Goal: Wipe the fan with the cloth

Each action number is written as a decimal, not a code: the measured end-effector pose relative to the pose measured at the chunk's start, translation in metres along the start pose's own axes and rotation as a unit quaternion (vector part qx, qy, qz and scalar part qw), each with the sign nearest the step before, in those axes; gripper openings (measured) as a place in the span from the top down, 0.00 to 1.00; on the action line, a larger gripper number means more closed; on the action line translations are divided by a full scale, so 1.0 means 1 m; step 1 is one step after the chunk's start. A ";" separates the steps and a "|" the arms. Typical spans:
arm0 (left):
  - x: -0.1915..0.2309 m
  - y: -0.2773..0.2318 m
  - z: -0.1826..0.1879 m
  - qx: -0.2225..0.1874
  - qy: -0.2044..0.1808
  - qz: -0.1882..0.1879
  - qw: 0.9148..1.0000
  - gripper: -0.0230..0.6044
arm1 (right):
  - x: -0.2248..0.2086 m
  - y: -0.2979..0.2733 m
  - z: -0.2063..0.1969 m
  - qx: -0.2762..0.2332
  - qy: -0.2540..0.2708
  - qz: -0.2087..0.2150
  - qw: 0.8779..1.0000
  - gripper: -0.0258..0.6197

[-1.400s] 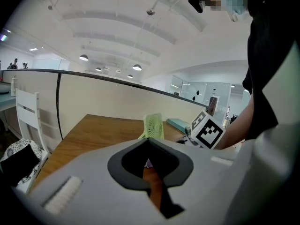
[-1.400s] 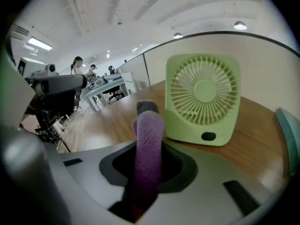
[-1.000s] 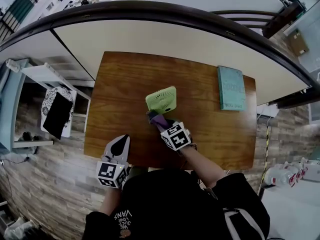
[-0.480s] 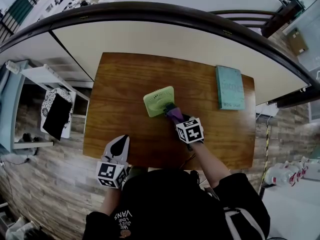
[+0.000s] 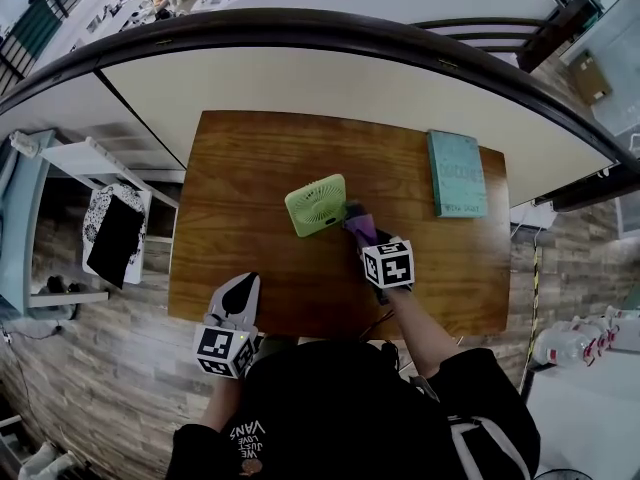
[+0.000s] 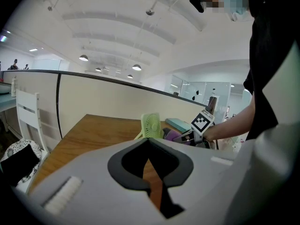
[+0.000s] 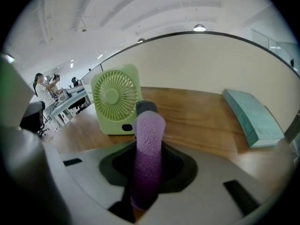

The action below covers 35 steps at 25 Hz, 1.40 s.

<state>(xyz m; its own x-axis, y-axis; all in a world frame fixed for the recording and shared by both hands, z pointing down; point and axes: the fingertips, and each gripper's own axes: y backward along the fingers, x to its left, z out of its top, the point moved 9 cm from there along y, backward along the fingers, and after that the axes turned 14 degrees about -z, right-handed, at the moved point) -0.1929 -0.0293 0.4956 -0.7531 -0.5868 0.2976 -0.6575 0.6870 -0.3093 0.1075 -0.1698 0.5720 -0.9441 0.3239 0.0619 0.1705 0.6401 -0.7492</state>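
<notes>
Fan [image 5: 316,205]: light green, square; stands upright near the counter's [image 5: 250,158] centre. In the right gripper view its round grille faces the camera.
Cloth [image 5: 361,229]: purple, fuzzy, rolled into a thick strip. Sits at approx. 4 o'clock from the fan in the head view, its tip just beside the fan's right edge. Can't tell if it touches.
Right tongs [image 7: 146,110]: pinching the cloth, which runs up between them and past the tips. A dark tip shows just behind the cloth's top. Pointed toward 11 o'clock, at the fan's lower right corner. Marker cube [image 5: 388,264] sits behind, w/ the forearm running back to 5 o'clock.
Left tongs [image 6: 149,140]: pressed together, nothing betw. them. Held at 7 o'clock from the fan, at the counter's near edge, well apart from fan and cloth, pointing to 12 o'clock.
Book [image 5: 457,173]: teal, lies flat at 2 o'clock from the fan, by the counter's right edge, apart from everything else.
Counter: brown wood grain; a pale partition wall [image 5: 330,83] runs along its far side.
</notes>
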 end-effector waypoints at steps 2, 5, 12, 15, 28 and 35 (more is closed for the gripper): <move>0.003 -0.002 0.001 0.003 -0.002 -0.009 1.000 0.95 | 0.005 0.009 0.000 -0.010 -0.014 0.001 1.000 0.81; 0.011 -0.005 0.005 0.009 -0.009 -0.032 0.999 0.95 | 0.013 0.028 0.000 -0.029 -0.038 -0.001 0.999 0.81; 0.035 -0.009 0.017 0.016 -0.036 -0.101 0.994 0.95 | 0.031 0.078 0.006 -0.086 -0.110 -0.039 0.989 0.81; 0.046 -0.011 0.019 0.024 -0.047 -0.135 0.989 0.95 | 0.041 0.097 0.009 -0.109 -0.131 -0.060 0.984 0.81; 0.038 -0.001 0.033 -0.003 -0.069 -0.187 0.980 0.95 | 0.070 0.160 0.006 -0.172 -0.163 -0.081 0.968 0.81; 0.004 0.009 0.026 -0.012 -0.072 -0.162 0.984 0.95 | 0.068 0.186 -0.018 -0.172 -0.150 -0.047 0.973 0.81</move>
<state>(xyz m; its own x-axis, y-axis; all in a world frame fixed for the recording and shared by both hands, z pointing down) -0.2024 -0.0370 0.4702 -0.5009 -0.8300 0.2453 -0.8641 0.4634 -0.1966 0.0805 -0.0164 0.4492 -0.9912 0.0678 -0.1137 0.1147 0.8685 -0.4822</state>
